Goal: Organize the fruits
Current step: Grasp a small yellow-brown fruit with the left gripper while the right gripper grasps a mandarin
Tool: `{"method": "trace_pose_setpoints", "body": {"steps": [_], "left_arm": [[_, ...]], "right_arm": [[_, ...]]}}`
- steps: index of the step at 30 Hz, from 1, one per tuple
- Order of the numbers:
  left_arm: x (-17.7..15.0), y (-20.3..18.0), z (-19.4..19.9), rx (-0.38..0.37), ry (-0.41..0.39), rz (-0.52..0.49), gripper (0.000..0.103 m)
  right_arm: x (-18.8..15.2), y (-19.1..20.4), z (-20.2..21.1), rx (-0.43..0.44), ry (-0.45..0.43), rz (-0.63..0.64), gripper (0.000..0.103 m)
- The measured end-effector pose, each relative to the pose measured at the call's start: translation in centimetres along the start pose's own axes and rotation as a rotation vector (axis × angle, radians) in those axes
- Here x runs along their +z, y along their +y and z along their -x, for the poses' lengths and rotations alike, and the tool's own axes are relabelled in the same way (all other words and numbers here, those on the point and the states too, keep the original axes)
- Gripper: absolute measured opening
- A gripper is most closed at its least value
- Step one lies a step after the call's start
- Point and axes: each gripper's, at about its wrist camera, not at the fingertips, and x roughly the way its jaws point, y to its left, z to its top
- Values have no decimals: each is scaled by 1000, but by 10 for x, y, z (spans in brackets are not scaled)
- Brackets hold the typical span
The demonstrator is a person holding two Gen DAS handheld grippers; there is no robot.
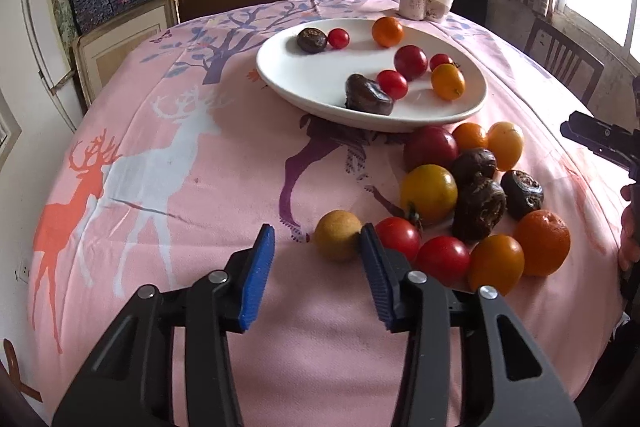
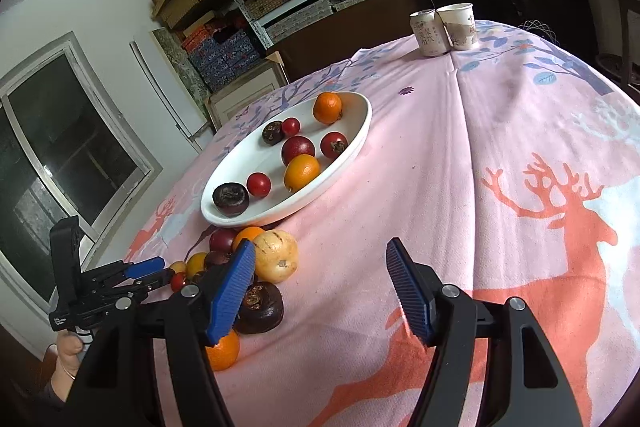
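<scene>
Both tongs are spread apart and holding nothing right now. Left tongs hang low over the pink deer tablecloth, and the pale yellow round fruit sits just ahead and slightly right of the gap, touching or nearly touching the right finger's tip. It's basically a ball, so no long axis to line up with. I'd say the left side is clearly the closer one for it and needs a small nudge rightward to straddle it.

Right tongs hover over bare cloth, with the loose pile off to their left; a bumpy yellowish fruit and a dark brown one sit right by the left finger.

Most fruit is still on the cloth: red tomatoes, oranges and dark knobbly ones bunched tight. A red tomato is right behind that right finger, so it'll probably get bumped.

White plate is further back and already holds several pieces. A can and paper cup stand well beyond it, out of the way.
</scene>
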Motion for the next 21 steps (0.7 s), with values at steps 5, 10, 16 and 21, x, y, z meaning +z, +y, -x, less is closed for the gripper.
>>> {"method": "trace_pose_setpoints", "body": {"steps": [5, 10, 16, 21], "left_arm": [[0, -5, -8, -29, 46, -85, 32], [12, -2, -24, -68, 72, -86, 31], [14, 0, -21, -84, 38, -45, 28], [10, 26, -2, -73, -58, 101, 28]], "right_arm": [[0, 1, -1, 8, 6, 8, 69], [1, 1, -3, 13, 14, 9, 69], [0, 4, -4, 14, 14, 21, 69], [-15, 35, -13, 27, 116, 154, 63]]}}
